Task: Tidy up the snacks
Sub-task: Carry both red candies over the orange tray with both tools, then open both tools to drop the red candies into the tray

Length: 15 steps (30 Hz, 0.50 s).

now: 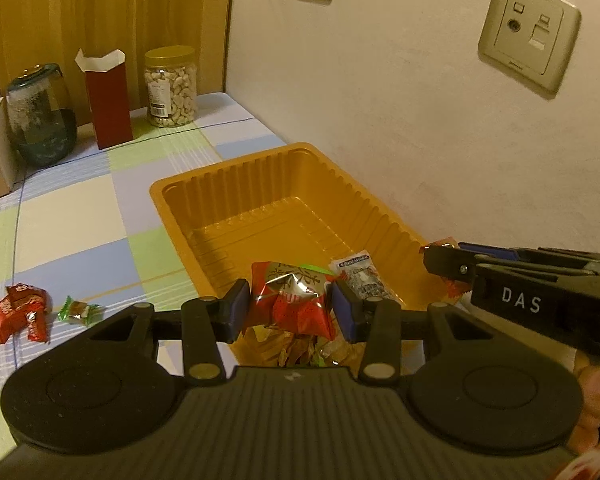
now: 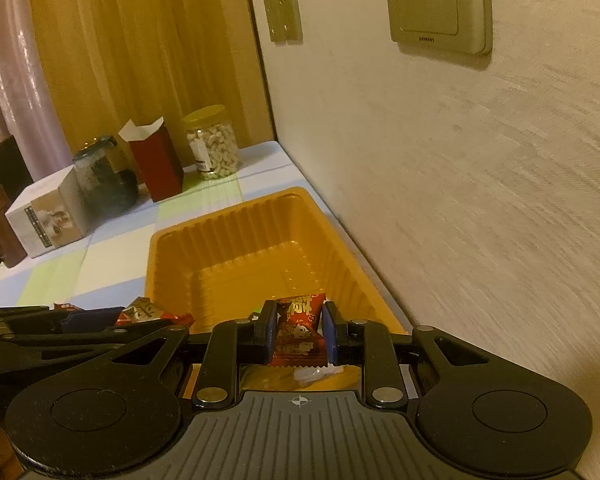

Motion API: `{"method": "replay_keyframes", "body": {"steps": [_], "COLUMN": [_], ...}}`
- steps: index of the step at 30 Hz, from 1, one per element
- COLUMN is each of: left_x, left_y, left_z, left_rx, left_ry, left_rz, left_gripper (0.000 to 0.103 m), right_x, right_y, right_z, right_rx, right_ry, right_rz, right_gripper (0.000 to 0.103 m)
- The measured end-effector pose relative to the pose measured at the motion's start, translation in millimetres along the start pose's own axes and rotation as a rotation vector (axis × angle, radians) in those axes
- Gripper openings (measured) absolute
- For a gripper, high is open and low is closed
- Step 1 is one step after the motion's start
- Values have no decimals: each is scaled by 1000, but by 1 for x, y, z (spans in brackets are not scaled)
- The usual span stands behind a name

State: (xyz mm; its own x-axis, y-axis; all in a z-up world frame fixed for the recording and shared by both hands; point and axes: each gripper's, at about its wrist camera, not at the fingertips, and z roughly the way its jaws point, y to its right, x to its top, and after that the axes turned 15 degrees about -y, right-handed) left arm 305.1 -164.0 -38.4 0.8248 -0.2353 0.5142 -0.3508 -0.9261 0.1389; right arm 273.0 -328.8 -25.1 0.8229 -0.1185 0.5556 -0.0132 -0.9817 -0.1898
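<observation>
The left tool (image 1: 288, 306) is clamping a crinkled red foil snack packet (image 1: 296, 300) between its blue pads, jaws partly closed around its bulk, and is holding it over the near end of the orange tray (image 1: 260, 184). The right tool (image 2: 298, 330) is pinching a smaller red printed snack packet (image 2: 300, 328) with its jaws nearly closed, also above the tray's near end, just to the right of the left tool. Beyond the left tool's tips a white-wrapped snack (image 1: 360, 276) is lying on the tray floor. Well off to its left, red packets (image 1: 18, 310) and a green candy (image 1: 80, 310) are waiting on the checked tabletop (image 1: 80, 216). The two tools are working close together, so they could knock each other during release. The slick foil could slip out early and land on the rim, and the light tray could skid if nudged.
</observation>
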Motion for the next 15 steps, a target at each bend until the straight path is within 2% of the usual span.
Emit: {"method": "replay_keyframes", "body": {"steps": [5,6,10,15], "left_x": [7,9,9,-2], "left_y": [-2,-2,-5,-17], "left_z": [11,13,15,10], "left_rx": [-27,-24,-6,26], "left_ry": [25,22,24,12], "left_rz": [-5,-5,6,-31], "left_gripper": [46,49,50,51], "right_x": [4,4,3,2], "right_y": [5,6,8,10], "right_z": [7,8,10,12], "right_rx": [-5,-4,-4,5], "right_ry": [1,0,-2,-10], "right_rz": [14,16,17,29], "right_gripper": [24,24,24,24]}}
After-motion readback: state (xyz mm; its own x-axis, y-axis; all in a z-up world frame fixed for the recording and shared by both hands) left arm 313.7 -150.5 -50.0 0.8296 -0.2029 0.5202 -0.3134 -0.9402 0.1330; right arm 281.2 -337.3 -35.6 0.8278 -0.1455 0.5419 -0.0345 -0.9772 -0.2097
